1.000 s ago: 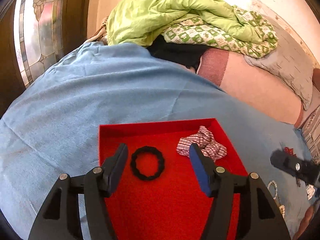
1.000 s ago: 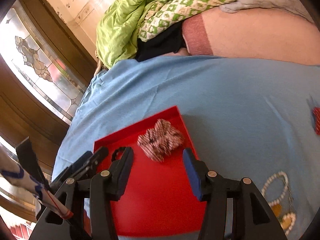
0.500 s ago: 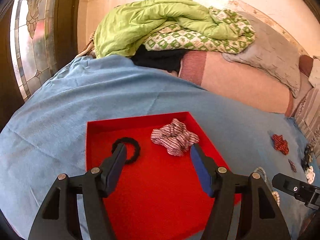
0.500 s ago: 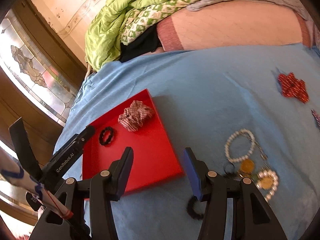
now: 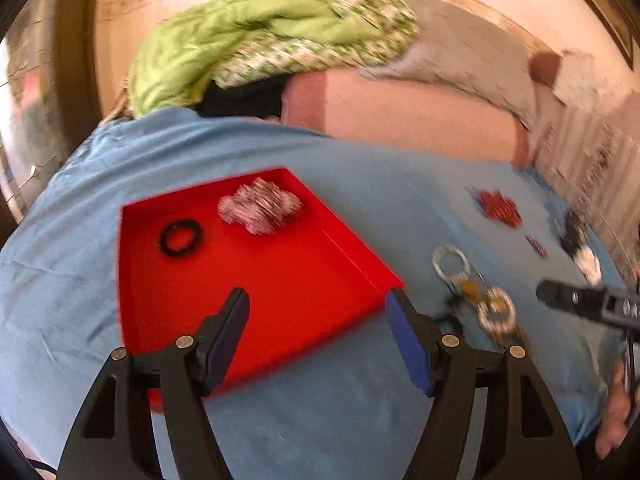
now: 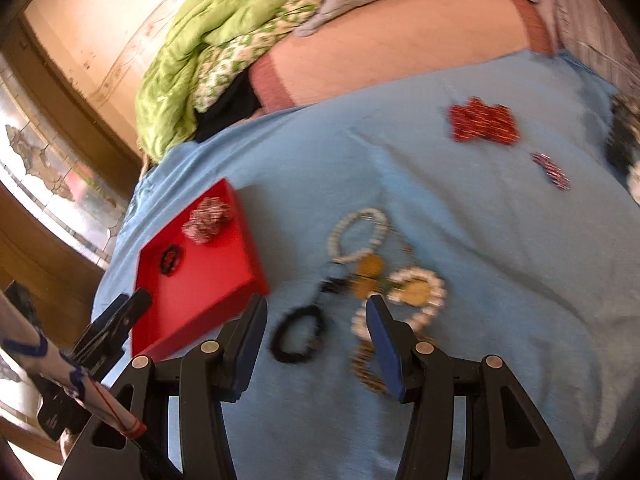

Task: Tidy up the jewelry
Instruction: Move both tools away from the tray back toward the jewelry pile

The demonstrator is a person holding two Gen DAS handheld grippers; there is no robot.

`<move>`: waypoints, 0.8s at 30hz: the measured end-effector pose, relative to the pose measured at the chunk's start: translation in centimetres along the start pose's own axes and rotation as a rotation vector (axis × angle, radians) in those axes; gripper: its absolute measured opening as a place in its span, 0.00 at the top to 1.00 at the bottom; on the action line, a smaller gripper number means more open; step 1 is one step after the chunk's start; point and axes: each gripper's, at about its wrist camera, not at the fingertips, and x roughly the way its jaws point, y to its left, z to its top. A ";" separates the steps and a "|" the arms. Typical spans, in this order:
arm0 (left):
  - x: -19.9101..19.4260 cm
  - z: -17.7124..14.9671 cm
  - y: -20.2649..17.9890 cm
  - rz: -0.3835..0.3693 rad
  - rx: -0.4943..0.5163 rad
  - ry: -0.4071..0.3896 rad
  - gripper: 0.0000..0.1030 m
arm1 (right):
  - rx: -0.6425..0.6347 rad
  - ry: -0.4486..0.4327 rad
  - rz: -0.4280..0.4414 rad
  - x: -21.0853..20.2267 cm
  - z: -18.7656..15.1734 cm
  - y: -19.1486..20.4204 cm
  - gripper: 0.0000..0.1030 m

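A red tray (image 5: 304,280) lies on the blue bedsheet and holds a black hair tie (image 5: 180,237) and a striped scrunchie (image 5: 260,205); it also shows in the right wrist view (image 6: 224,280). My left gripper (image 5: 318,326) is open and empty above the tray's near right corner. My right gripper (image 6: 316,334) is open and empty just above a black bead bracelet (image 6: 298,334). Beside it lie a white pearl bracelet (image 6: 358,234), gold pendants (image 6: 370,266) and a pearl ring piece (image 6: 416,290). A red scrunchie (image 6: 482,120) lies farther back.
A green quilt (image 5: 256,40) and grey pillow (image 5: 460,56) are piled at the bed's head. A small dark clip (image 6: 552,170) and black-and-white items (image 5: 580,248) lie at the right. A stained-glass door (image 6: 48,168) stands left of the bed.
Both grippers have pulled back and swung right, away from the tray. The right gripper now hovers over the loose jewelry pile. Both stayed open and empty.
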 end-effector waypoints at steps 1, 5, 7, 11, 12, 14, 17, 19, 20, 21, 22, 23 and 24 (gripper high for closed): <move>0.0 -0.4 -0.4 -0.014 0.004 0.016 0.32 | 0.016 -0.005 -0.006 -0.3 -0.3 -1.0 0.46; 0.1 -1.8 -1.7 -0.076 0.015 0.055 0.32 | 0.068 -0.026 -0.036 -1.0 -1.2 -4.3 0.46; 0.2 -2.5 -2.3 -0.079 0.043 0.050 0.32 | 0.110 -0.030 -0.015 -1.1 -1.2 -5.5 0.46; 1.8 -3.4 -3.4 -0.129 0.077 0.110 0.32 | 0.145 -0.018 -0.009 -1.1 -1.6 -7.0 0.46; 2.0 -3.5 -3.5 -0.145 0.076 0.119 0.32 | 0.148 -0.008 -0.006 -1.0 -1.7 -7.2 0.46; 2.5 -3.6 -4.1 -0.151 0.083 0.130 0.32 | 0.149 0.018 0.000 -0.9 -2.1 -7.7 0.46; 3.2 -3.4 -4.6 -0.158 0.074 0.135 0.32 | 0.126 0.041 0.007 -0.5 -2.5 -7.8 0.49; 3.6 -3.4 -4.9 -0.168 0.065 0.144 0.32 | 0.095 0.049 -0.006 -0.2 -2.7 -7.6 0.51; 3.8 -3.4 -5.1 -0.167 0.067 0.149 0.32 | 0.075 0.057 -0.009 0.1 -2.8 -7.3 0.52; 4.0 -3.4 -5.3 -0.166 0.071 0.152 0.32 | 0.056 0.070 -0.007 0.6 -2.9 -6.8 0.55; 4.0 -3.4 -5.5 -0.166 0.075 0.154 0.32 | 0.044 0.079 -0.006 0.9 -3.0 -6.6 0.56; 4.1 -3.5 -5.7 -0.168 0.082 0.157 0.32 | 0.022 0.093 -0.009 1.5 -3.1 -6.1 0.57; 4.2 -3.5 -5.8 -0.167 0.087 0.159 0.32 | 0.002 0.102 -0.016 2.0 -3.2 -5.6 0.59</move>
